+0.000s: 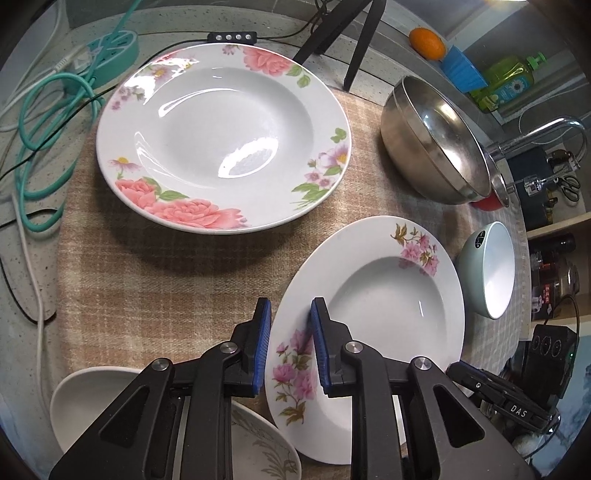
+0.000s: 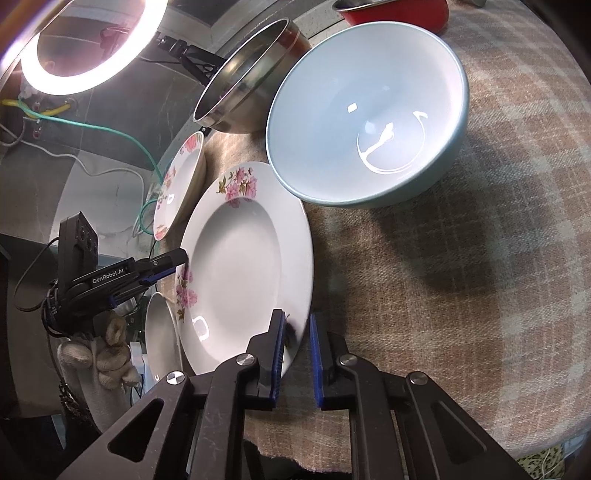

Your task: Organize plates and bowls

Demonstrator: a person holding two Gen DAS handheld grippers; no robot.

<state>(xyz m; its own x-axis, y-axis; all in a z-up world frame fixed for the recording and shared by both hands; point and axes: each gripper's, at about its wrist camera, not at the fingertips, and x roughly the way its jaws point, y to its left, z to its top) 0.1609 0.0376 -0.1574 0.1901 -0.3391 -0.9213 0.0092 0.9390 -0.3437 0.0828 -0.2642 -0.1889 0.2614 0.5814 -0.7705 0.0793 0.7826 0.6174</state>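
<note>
A small white plate with pink flowers [image 1: 380, 295] lies on the checked cloth; it also shows in the right wrist view [image 2: 240, 266]. My left gripper [image 1: 290, 314] straddles its left rim, jaws a little apart, one pad on each side. My right gripper [image 2: 295, 325] straddles the opposite rim, jaws also apart around it. A large plate with pink peonies [image 1: 221, 136] lies beyond, seen edge-on in the right wrist view [image 2: 177, 181]. A pale blue bowl [image 2: 369, 110] sits by the small plate, also in the left wrist view [image 1: 491, 269]. A steel bowl [image 1: 432, 144] stands behind.
A white bowl [image 1: 96, 398] and a leaf-patterned dish [image 1: 266, 446] lie under my left gripper. A red pot [image 2: 395, 11] sits at the back. Cables and a teal power strip [image 1: 110, 55] lie to the left. A tripod leg [image 1: 362, 44] and a ring light [image 2: 85, 44] stand behind.
</note>
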